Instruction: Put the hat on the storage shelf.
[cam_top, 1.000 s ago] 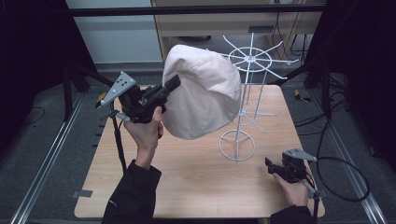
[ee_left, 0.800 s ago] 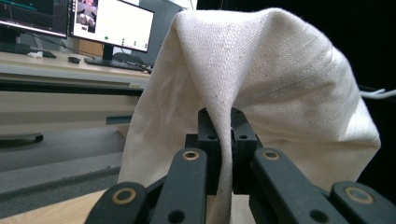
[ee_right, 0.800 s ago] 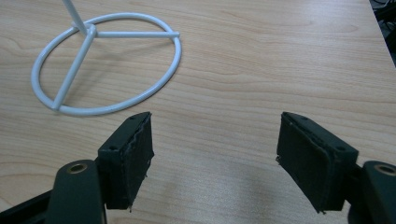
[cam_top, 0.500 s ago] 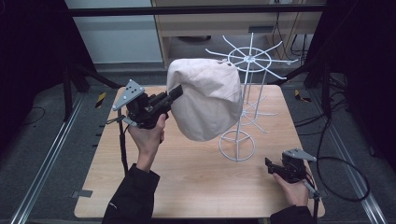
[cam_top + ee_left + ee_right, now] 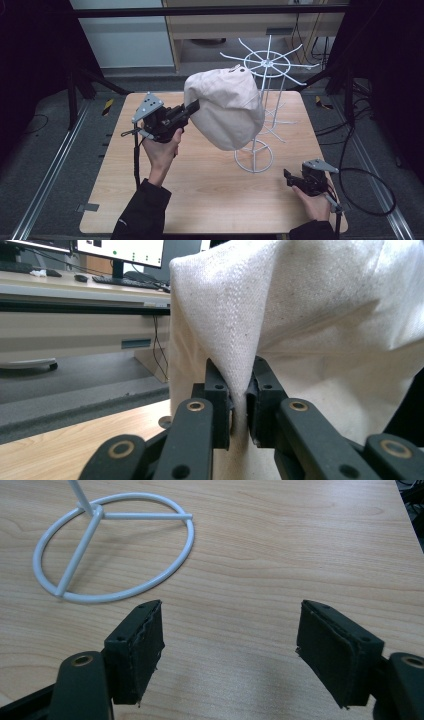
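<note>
Here, woven cream cap (image 5: 227,107) on wire rack (image 5: 267,67)

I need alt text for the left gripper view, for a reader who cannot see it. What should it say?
The left gripper has a fold of a cream fabric hat between its two black jaws, which have just been opening slightly. Below the jaws lies a wooden table; behind, at left, stands a desk with monitors.
</note>
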`<state>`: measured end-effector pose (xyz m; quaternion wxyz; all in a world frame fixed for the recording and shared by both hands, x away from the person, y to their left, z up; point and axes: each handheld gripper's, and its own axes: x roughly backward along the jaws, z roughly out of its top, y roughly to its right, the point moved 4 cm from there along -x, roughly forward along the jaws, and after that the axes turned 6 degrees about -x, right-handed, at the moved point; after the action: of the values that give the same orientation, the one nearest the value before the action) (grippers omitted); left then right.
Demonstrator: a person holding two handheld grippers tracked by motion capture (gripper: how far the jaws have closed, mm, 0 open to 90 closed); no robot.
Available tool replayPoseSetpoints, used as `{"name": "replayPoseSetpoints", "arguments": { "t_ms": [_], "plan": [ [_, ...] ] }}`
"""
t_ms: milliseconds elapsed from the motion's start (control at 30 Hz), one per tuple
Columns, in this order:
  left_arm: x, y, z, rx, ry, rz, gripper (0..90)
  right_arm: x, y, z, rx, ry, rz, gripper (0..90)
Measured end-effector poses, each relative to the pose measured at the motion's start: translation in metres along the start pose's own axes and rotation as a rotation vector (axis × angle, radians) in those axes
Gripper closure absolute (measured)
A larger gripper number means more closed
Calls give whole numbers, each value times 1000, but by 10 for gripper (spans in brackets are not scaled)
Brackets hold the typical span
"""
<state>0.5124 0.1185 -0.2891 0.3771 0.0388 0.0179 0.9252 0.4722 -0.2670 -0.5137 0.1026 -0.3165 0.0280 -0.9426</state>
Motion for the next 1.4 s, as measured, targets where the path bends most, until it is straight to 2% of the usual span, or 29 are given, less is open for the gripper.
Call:
{"name": "replayPoseSetpoints", "arguments": {
  "t_ms": [167, 367, 600, 767, 867, 1067, 1333, 1400],
  "plan": [
    [0, -1, -3, -24, -1, -1, 776, 0, 0, 0, -2, -1, 1, 268],
    [2, -3, -8, -28, -11, -4, 709, 0, 0, 0, -2, -2, 1, 267],
    [4, -4, -13, -52, -34, -21, 625, 0, -1, 0, -8, -4, 1, 266],
    [5, -6, -18, -58, -44, -16, 592, 0, -1, 0, -2, -2, 1, 265],
    [7, -7, -22, -65, -59, -14, 538, 0, -1, 0, -7, -4, -2, 265],
    [18, -13, -34, -66, -88, -12, 486, 0, 0, 0, -2, -3, 0, 264],
    [34, -22, -45, -94, -129, 13, 422, 0, -1, 0, 3, -3, -1, 263],
    [42, -25, -53, -104, -157, 23, 411, 0, -1, 0, 5, -4, -1, 263]
  ]
}}
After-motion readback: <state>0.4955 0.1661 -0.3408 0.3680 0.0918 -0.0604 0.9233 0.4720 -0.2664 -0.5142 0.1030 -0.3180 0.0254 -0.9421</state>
